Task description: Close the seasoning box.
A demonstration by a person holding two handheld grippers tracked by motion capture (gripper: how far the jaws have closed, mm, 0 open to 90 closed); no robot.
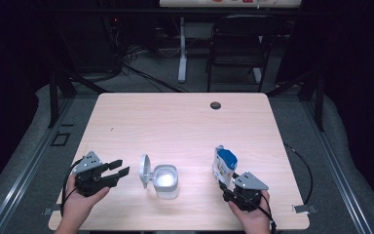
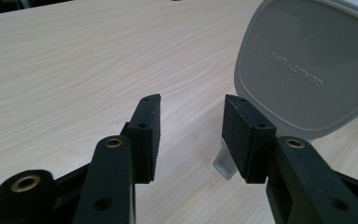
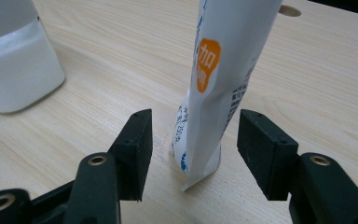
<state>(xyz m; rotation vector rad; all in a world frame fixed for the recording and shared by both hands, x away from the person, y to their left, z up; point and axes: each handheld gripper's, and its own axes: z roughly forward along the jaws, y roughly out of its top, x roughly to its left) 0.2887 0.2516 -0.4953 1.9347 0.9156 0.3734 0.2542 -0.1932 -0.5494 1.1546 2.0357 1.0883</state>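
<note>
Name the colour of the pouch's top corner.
Blue on the white pouch, clearest in the high view.

Open-lidded white container (image 1: 165, 181) mid-table; left hand-held gripper (image 1: 118, 170) open beside it; right hand-held gripper (image 1: 226, 187) at upright pouch (image 1: 224, 165).

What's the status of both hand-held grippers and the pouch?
Left hand-held gripper open, beside container lid. Right hand-held gripper open, jaws straddling upright pouch, not closed on it. Nothing in the way.
</note>
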